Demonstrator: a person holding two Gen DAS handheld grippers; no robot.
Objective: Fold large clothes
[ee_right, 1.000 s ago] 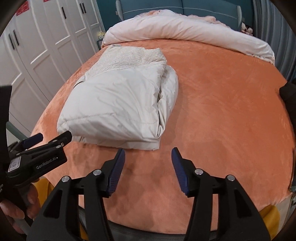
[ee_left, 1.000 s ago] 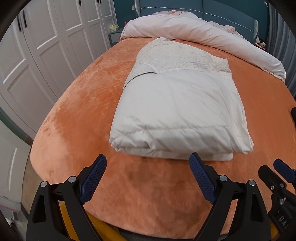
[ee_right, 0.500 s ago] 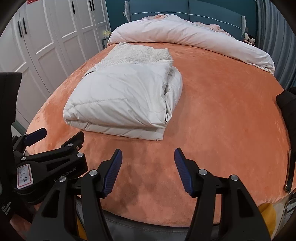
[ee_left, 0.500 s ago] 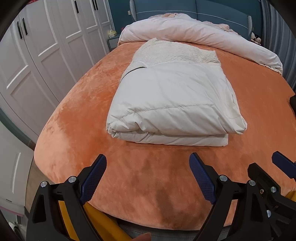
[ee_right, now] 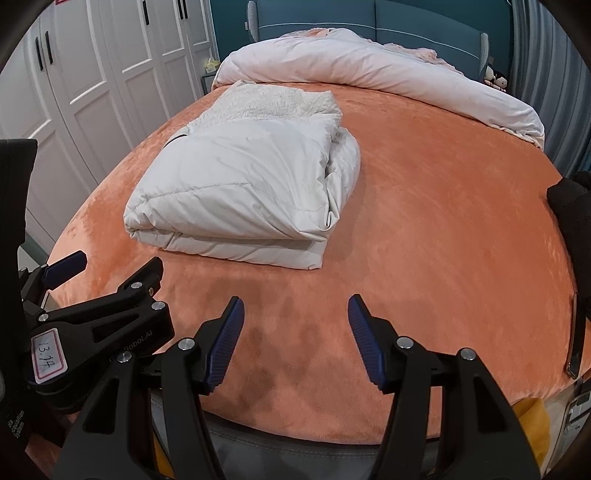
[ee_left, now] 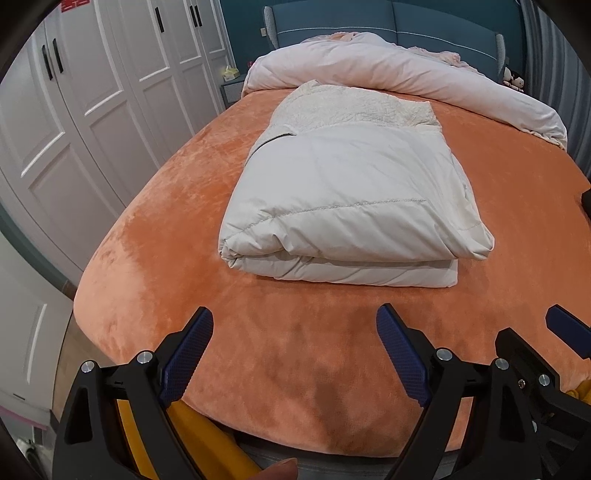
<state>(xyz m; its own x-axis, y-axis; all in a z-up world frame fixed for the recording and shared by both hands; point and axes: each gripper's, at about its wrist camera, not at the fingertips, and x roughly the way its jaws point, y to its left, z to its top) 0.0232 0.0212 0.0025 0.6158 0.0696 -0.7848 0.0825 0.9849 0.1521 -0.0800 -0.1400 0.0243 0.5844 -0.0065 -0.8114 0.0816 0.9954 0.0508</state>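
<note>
Left wrist view showed the left gripper (ee_left: 293,347) with its jaws spread wide and nothing between them, above the near edge of the orange bedspread (ee_left: 155,236). The folded white down jacket (ee_left: 351,199) lay on that bedspread, in front of the pink duvet (ee_left: 399,70) bunched by the blue headboard (ee_left: 388,18). Compared with a second before, both cameras had drawn back from the jacket, so more bare bedspread showed before it. The right gripper (ee_right: 295,339) was likewise spread and empty, with the jacket (ee_right: 243,188) lying ahead to its left, well apart from both tools
</note>
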